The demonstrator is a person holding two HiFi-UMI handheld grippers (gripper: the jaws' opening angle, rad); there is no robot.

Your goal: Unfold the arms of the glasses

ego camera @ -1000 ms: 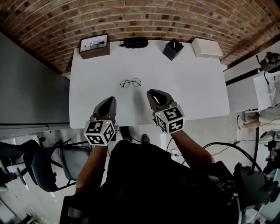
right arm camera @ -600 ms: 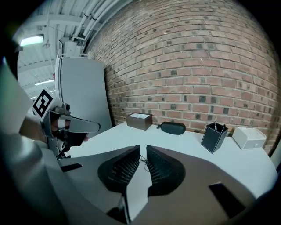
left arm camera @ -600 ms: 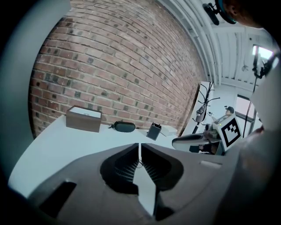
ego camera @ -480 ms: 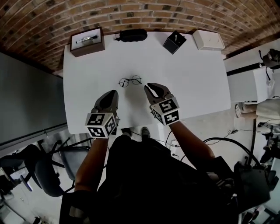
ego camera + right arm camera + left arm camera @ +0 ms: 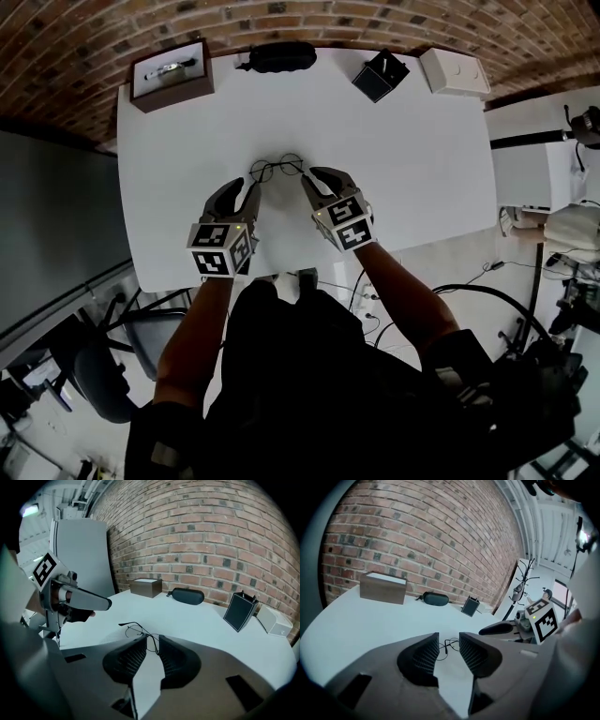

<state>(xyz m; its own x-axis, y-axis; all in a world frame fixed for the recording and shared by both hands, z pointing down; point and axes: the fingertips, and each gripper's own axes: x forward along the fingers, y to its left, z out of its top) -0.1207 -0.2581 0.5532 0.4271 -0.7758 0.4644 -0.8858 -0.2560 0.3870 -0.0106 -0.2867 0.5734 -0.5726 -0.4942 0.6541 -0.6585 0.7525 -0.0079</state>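
Observation:
Thin wire-rimmed glasses (image 5: pixel 277 169) lie folded on the white table (image 5: pixel 422 169), a little left of its middle. My left gripper (image 5: pixel 244 192) sits just short of their left lens, and my right gripper (image 5: pixel 317 178) just short of their right end. In the left gripper view the left gripper (image 5: pixel 449 638) is open, its jaws have just been opening, and the glasses (image 5: pixel 451 644) show in the gap beyond the tips. In the right gripper view the right gripper (image 5: pixel 153 641) stands slightly open, jaws just opening, with the glasses' wire (image 5: pixel 136 629) at its tips and nothing pinched.
Along the table's far edge stand a brown box (image 5: pixel 169 73) with a white inlay, a black glasses case (image 5: pixel 278 56), a black open-topped holder (image 5: pixel 380 77) and a white box (image 5: pixel 455 71). A brick wall rises behind them. The table's near edge runs just under my hands.
Both grippers have moved forward and down, from the near edge to either side of the glasses. Their jaws, shut before, now stand apart, the left wider.

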